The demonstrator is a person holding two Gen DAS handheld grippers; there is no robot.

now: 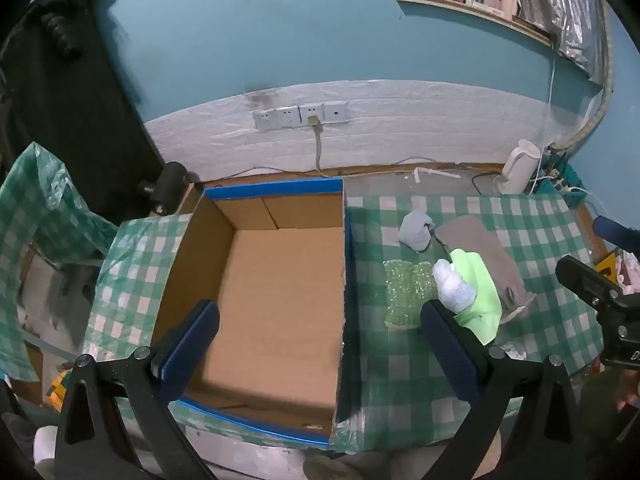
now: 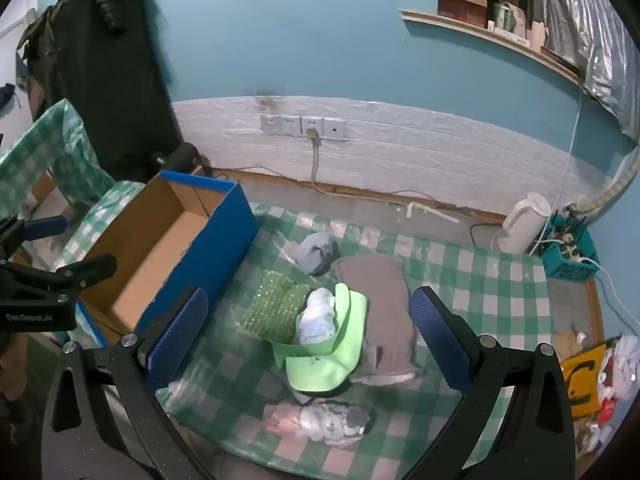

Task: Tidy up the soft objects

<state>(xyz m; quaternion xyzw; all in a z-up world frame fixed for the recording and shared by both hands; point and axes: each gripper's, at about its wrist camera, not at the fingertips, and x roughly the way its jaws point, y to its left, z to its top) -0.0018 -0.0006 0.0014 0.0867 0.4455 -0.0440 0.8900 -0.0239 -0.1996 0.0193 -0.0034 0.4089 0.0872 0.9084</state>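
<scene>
An open cardboard box (image 1: 272,280) with blue rims sits empty on the green checked tablecloth; it also shows at the left of the right wrist view (image 2: 160,248). My left gripper (image 1: 320,340) is open and empty over the box. My right gripper (image 2: 308,332) is open and empty above a pile of soft things: a green cap (image 2: 340,344), a white-blue crumpled cloth (image 2: 316,316), green bubble wrap (image 2: 276,308), a grey cloth (image 2: 384,308), a grey-blue bundle (image 2: 316,254) and a pink-grey bundle (image 2: 320,420) near the front edge.
A white kettle (image 2: 520,228) and a teal basket of cables (image 2: 568,256) stand at the back right. Wall sockets with a plugged cable (image 2: 314,132) are behind. A yellow bag and clutter (image 2: 584,380) lie right of the table. A dark coat (image 2: 100,60) hangs at left.
</scene>
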